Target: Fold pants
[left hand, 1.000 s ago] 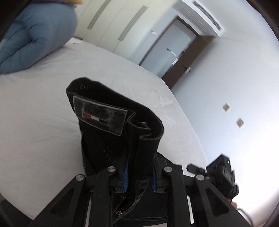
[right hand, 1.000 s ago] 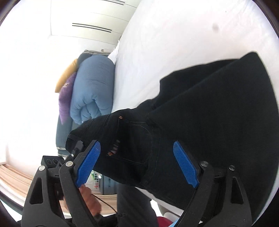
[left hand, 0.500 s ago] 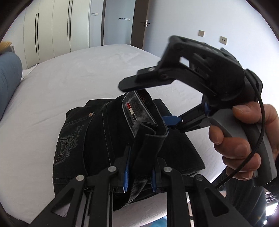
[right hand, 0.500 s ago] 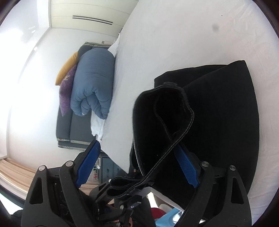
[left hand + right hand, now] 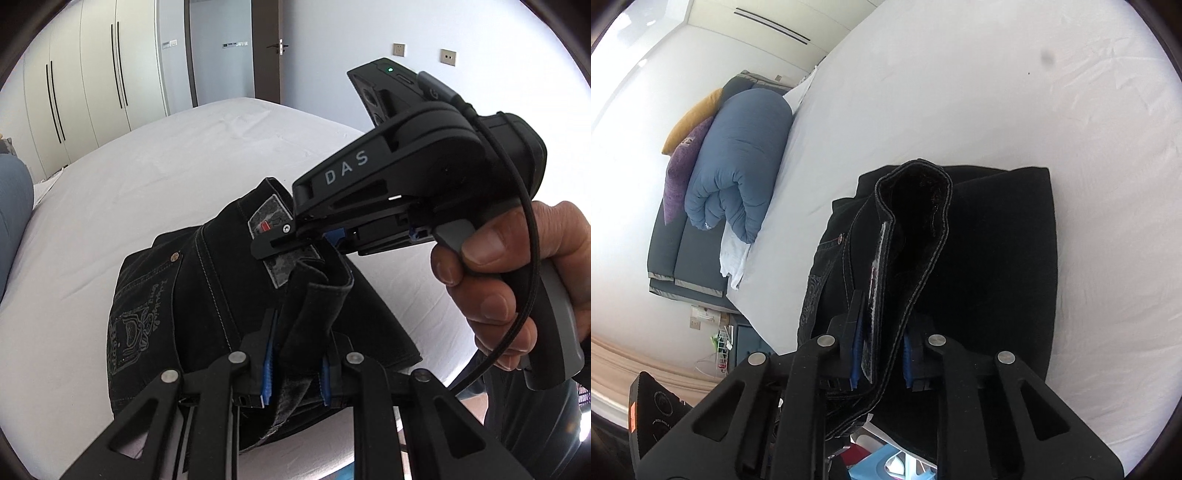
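the black pants point(image 5: 207, 295) lie partly folded near the bed's point(image 5: 147, 177) front edge, low in the frame, waistband point(image 5: 916, 229) bunched upward. your left gripper point(image 5: 295, 363) is pinched narrow on a waistband fold; your right gripper point(image 5: 879, 354) has just been closing and now clamps the waistband beside the label point(image 5: 280, 243). keep both grips level, pull the band taut between them, and lay it flat so the edges line up.

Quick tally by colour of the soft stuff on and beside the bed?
Black: 1, pants
Blue: 1, duvet
Purple: 1, cushion
Mustard: 1, cushion
White: 1, sheet
Total: 5
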`<state>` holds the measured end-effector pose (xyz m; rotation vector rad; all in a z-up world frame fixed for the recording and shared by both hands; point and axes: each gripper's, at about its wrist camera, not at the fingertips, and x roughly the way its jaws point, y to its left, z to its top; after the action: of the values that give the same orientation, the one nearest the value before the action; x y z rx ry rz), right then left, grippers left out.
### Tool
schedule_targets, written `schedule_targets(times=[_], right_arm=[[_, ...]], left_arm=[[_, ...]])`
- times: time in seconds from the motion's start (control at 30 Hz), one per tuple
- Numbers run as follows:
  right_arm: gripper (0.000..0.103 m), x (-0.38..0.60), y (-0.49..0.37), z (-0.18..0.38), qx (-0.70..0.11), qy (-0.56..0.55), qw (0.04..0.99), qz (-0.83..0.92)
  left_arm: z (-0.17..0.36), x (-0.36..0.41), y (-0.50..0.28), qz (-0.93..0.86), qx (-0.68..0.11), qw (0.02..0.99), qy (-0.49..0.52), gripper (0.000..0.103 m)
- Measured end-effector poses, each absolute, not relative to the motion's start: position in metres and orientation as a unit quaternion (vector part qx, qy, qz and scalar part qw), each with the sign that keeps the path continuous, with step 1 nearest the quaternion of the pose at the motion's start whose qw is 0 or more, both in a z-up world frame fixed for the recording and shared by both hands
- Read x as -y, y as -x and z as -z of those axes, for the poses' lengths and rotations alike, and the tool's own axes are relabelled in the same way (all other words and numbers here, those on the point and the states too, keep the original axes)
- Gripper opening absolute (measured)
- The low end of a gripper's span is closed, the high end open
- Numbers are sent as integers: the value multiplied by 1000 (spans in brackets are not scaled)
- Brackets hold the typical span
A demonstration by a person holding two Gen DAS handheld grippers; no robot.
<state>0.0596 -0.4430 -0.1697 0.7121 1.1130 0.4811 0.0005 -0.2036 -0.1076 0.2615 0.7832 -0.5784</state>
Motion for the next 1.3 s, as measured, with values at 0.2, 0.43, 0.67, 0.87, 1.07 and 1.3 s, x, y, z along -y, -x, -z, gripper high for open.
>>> schedule_targets(times=[0.2, 0.43, 0.67, 0.87, 1.07, 1.3], right_arm=[[15, 481, -62, 166, -501, -337, 764, -227], [15, 511, -57, 187, -499, -362, 757, -218], [15, 527, -55, 221, -517, -359, 754, -189], [17, 545, -48, 251, -492, -418, 736, -203], [22, 554, -36, 248, -490, -430, 735, -188], [23, 585, -16, 204, -460, -426, 766, -145]], left_arm=[[103, 220, -5, 287, -377, 871, -129, 19], [106, 235, -6, 295, -393, 861, -132, 19], [136, 255, -14, 300, -421, 844, -140, 23], [139, 242, -23, 334, -445, 827, -81, 60], [105, 188, -18, 324, -435, 840, -4, 88], [100, 125, -51, 228, -472, 851, 21, 88]])
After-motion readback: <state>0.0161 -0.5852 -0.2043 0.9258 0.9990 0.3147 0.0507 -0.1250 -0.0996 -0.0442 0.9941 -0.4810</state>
